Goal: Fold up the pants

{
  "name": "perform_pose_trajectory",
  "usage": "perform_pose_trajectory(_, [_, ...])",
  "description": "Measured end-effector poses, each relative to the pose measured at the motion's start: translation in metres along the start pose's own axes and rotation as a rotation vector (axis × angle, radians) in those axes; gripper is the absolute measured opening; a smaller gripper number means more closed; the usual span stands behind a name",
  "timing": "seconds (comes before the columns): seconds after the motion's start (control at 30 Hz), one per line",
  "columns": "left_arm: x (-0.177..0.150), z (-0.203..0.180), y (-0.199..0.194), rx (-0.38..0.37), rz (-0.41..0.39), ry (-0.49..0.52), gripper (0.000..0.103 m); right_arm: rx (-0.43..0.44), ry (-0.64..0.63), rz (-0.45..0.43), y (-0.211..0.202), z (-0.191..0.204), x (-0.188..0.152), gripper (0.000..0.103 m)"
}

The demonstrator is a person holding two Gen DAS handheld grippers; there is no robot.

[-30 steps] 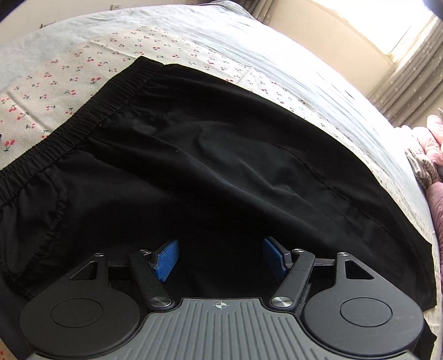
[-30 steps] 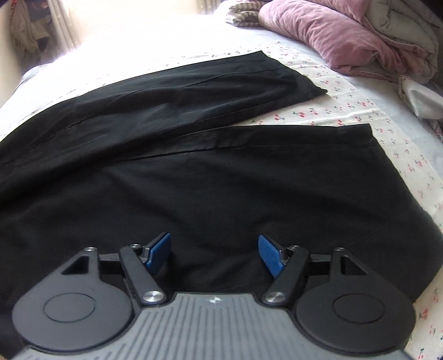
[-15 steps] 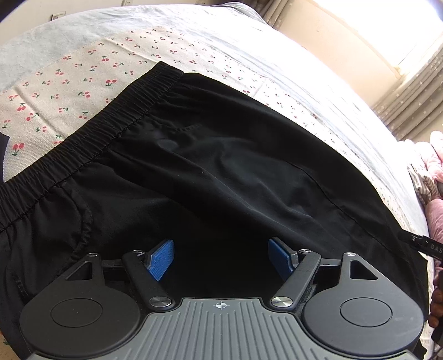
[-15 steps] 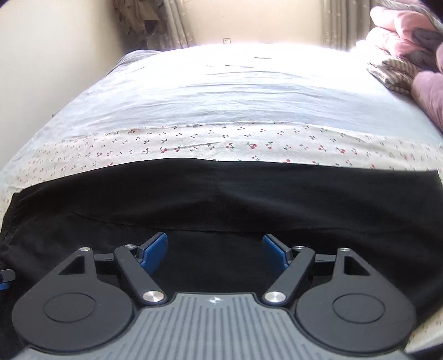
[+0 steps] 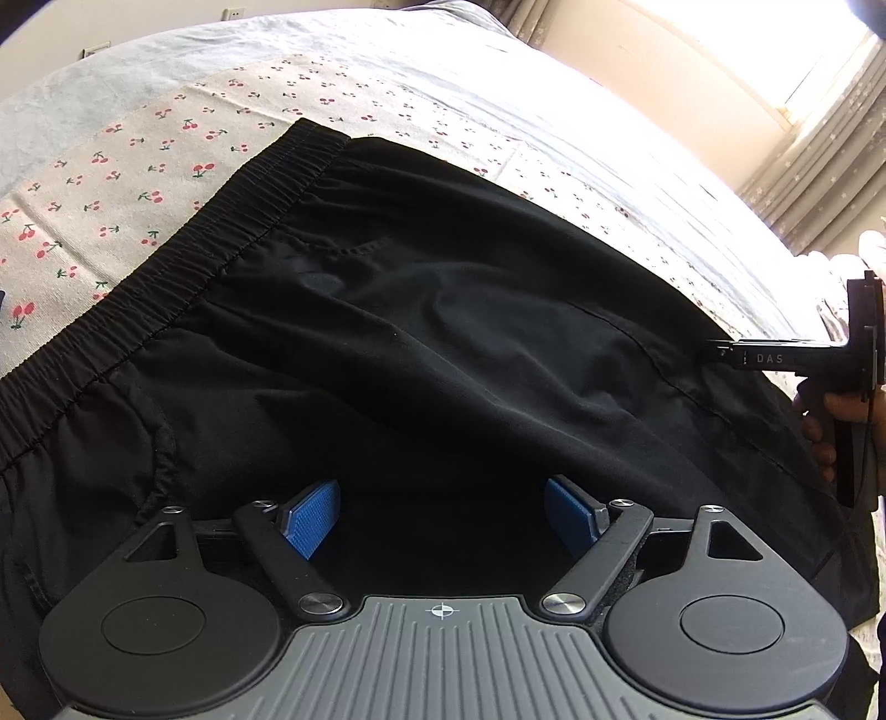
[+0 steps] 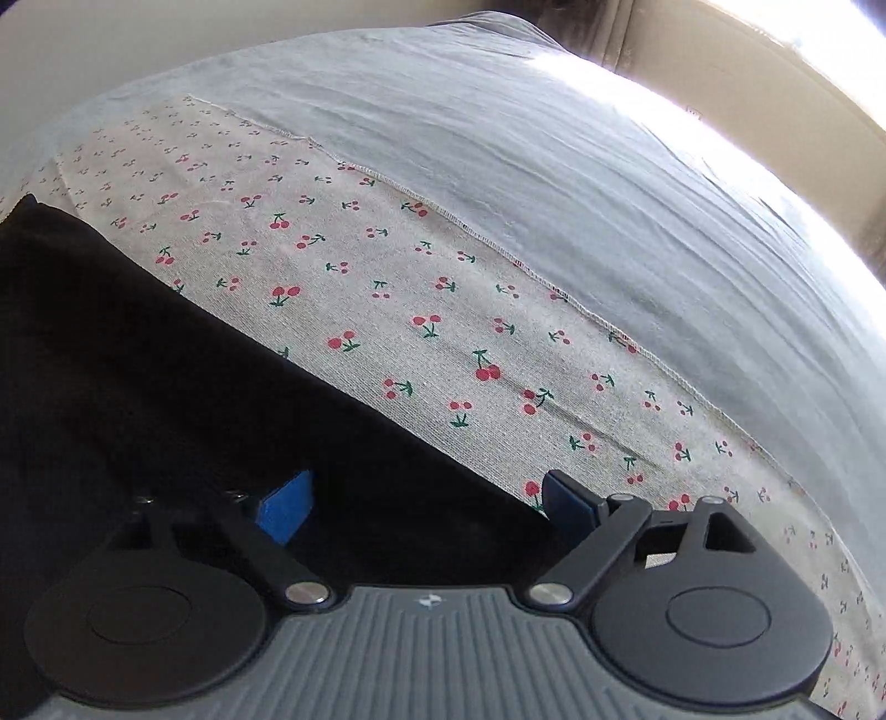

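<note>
Black pants [image 5: 443,343] lie flat on the bed, their elastic waistband [image 5: 183,266] running from upper middle to the left edge in the left wrist view. My left gripper [image 5: 443,515] is open and empty, low over the pants near the hip. My right gripper [image 6: 426,504] is open and empty over the far edge of the pants [image 6: 166,376], its left finger above the black cloth and its right finger above the sheet. The right gripper also shows at the right edge of the left wrist view [image 5: 720,350], held in a hand.
The bed has a cherry-print sheet [image 6: 470,310] and a plain grey cover [image 6: 554,166] beyond it. Curtains [image 5: 830,166] and a bright window stand at the far right. A wall socket [image 5: 235,12] shows behind the bed.
My right gripper swung from the trouser legs across to the far edge of the pants and dropped lower. My left gripper moved closer to the waistband. Both stayed open.
</note>
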State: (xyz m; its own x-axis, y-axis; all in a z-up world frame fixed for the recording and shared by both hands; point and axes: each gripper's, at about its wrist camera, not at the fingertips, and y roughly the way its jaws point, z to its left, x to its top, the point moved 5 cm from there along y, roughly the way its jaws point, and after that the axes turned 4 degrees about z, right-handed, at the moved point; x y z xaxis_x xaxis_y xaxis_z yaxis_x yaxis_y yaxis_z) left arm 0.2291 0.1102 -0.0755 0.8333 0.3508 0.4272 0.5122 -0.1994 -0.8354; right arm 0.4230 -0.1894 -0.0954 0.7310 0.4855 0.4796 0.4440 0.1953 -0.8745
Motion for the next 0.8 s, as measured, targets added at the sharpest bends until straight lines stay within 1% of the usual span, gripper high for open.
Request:
perform_pose_trajectory(0.07, [0.000, -0.001, 0.000, 0.000, 0.000, 0.001, 0.083, 0.045, 0.058, -0.005, 0.004, -0.005, 0.001, 0.079])
perform_pose_trajectory(0.1, [0.000, -0.001, 0.000, 0.000, -0.001, 0.001, 0.083, 0.057, 0.062, -0.012, 0.003, -0.006, -0.002, 0.076])
perform_pose_trajectory(0.17, [-0.001, -0.001, 0.000, 0.002, -0.002, 0.004, 0.083, 0.080, 0.057, -0.016, 0.003, -0.006, -0.003, 0.065])
perform_pose_trajectory(0.2, [-0.001, -0.001, 0.000, 0.002, -0.002, 0.005, 0.083, 0.093, 0.060, -0.011, 0.001, -0.006, -0.003, 0.051])
perform_pose_trajectory(0.23, [0.000, 0.000, 0.000, 0.003, -0.002, 0.005, 0.083, 0.102, 0.049, -0.007, -0.002, -0.006, -0.002, 0.021])
perform_pose_trajectory(0.27, [0.000, 0.000, 0.001, 0.003, -0.003, 0.005, 0.083, 0.106, 0.034, -0.002, -0.005, -0.005, -0.002, 0.005])
perform_pose_trajectory(0.3, [-0.001, 0.000, 0.001, 0.002, -0.004, 0.005, 0.083, 0.101, 0.021, 0.008, -0.007, -0.006, -0.002, 0.000])
perform_pose_trajectory(0.4, [-0.001, 0.000, 0.001, 0.003, -0.006, 0.010, 0.083, 0.080, -0.014, 0.010, -0.016, -0.002, -0.004, 0.000])
perform_pose_trajectory(0.5, [0.000, 0.000, 0.001, 0.005, -0.011, 0.012, 0.083, 0.010, -0.083, -0.062, -0.038, 0.014, -0.008, 0.000])
perform_pose_trajectory(0.6, [0.000, -0.001, 0.000, 0.007, -0.014, 0.010, 0.083, -0.062, -0.148, -0.185, -0.085, 0.035, -0.021, 0.000])
perform_pose_trajectory(0.63, [0.000, -0.001, -0.001, 0.006, -0.013, 0.009, 0.083, -0.086, -0.176, -0.223, -0.106, 0.047, -0.030, 0.000])
perform_pose_trajectory(0.7, [0.001, 0.002, -0.005, -0.006, 0.002, -0.021, 0.083, -0.098, -0.217, -0.280, -0.148, 0.075, -0.057, 0.000])
perform_pose_trajectory(0.73, [0.002, 0.005, -0.009, -0.024, 0.014, -0.058, 0.083, -0.108, -0.234, -0.296, -0.167, 0.090, -0.073, 0.000])
perform_pose_trajectory(0.77, [0.003, 0.007, -0.015, -0.062, 0.022, -0.097, 0.083, -0.114, -0.237, -0.305, -0.181, 0.104, -0.089, 0.000])
perform_pose_trajectory(0.8, [0.004, 0.008, -0.026, -0.147, 0.006, -0.144, 0.083, -0.118, -0.232, -0.311, -0.195, 0.120, -0.107, 0.000])
